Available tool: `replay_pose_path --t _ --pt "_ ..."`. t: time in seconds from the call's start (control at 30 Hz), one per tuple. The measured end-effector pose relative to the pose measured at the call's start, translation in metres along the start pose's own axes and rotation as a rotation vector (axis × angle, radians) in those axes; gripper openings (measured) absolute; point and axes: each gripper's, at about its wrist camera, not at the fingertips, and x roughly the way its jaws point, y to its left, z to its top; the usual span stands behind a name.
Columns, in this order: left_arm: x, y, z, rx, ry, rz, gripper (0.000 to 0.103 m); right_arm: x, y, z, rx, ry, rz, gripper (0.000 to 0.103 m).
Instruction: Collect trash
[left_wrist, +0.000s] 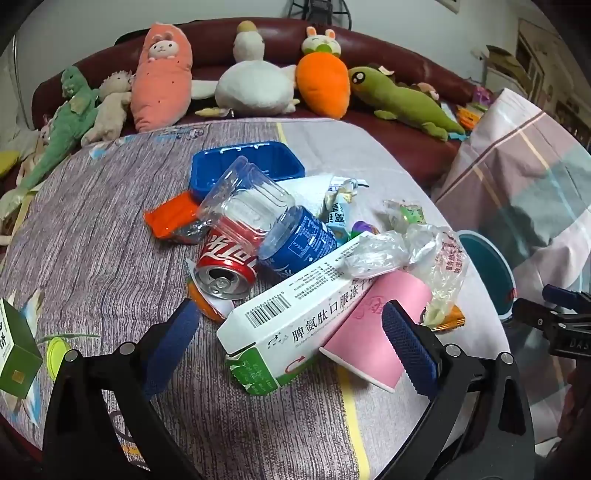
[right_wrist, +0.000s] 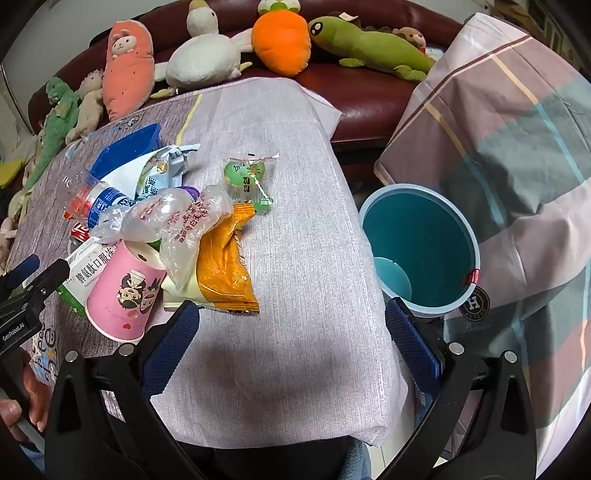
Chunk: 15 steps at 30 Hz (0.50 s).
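A pile of trash lies on the cloth-covered table (left_wrist: 92, 240): a white and green medicine box (left_wrist: 291, 317), a pink paper cup (left_wrist: 373, 332), a red cola can (left_wrist: 227, 266), a clear plastic bottle with a blue label (left_wrist: 258, 210), a crumpled clear bag (left_wrist: 406, 251) and an orange wrapper (right_wrist: 221, 273). My left gripper (left_wrist: 291, 332) is open, its jaws either side of the box and cup, just short of them. My right gripper (right_wrist: 291, 325) is open and empty above bare cloth. The blue bin (right_wrist: 421, 251) stands right of the table, one small item inside.
A blue plastic tray (left_wrist: 247, 166) sits behind the pile. A green box (left_wrist: 18, 354) and a yellow lid (left_wrist: 57, 354) lie at the table's left. A green candy packet (right_wrist: 251, 173) lies apart. Plush toys line the red sofa (left_wrist: 388, 129). A striped quilt (right_wrist: 498, 147) is at the right.
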Motion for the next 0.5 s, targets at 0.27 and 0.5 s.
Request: replay_pose_path --t 0.27,0.5 --pt "-0.0011 -0.0003 0.0024 0.008 0.004 -0.015 0.099 -0.0004 0.0023 0.0041 -0.003 0.006 0.003 0.097" --pt "-0.0003 0.0010 0.0042 0.012 0.013 -0.025 0.099 -0.0001 0.0047 0.0056 -0.008 -0.005 0.007 0.097"
